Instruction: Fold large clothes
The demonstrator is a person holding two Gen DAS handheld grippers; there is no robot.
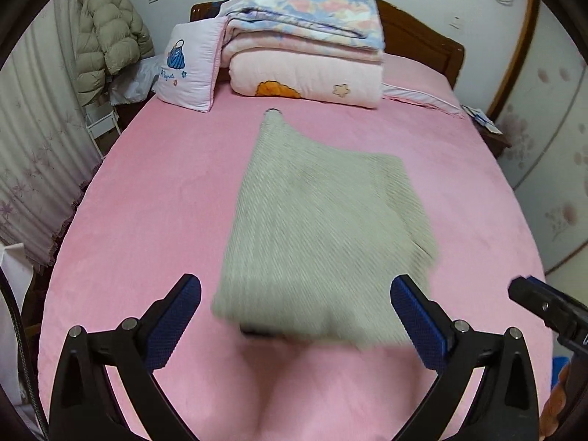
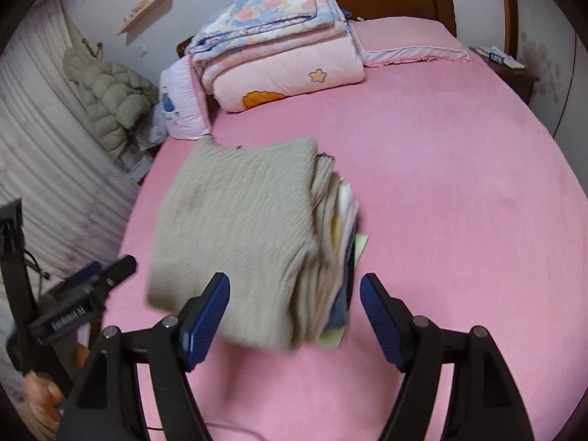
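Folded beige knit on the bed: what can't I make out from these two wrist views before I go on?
- Folded beige knit: motion-blurred in both views, so weave and edges are unclear.
- Layers under it: only their right edges show in the right wrist view; the knit covers the rest.
- Dark item at its near edge: left wrist view, mostly hidden and blurred.

The folded sweater (image 1: pixel 319 228) is smeared by motion blur in both views, so its knit ribs and near edge run soft. A dark item (image 1: pixel 257 332) peeks from under its near edge, too hidden to identify. In the right wrist view, the layers (image 2: pixel 340 257) stacked at its side blur together. The right gripper (image 1: pixel 544 303) is cut off by the left view's edge.
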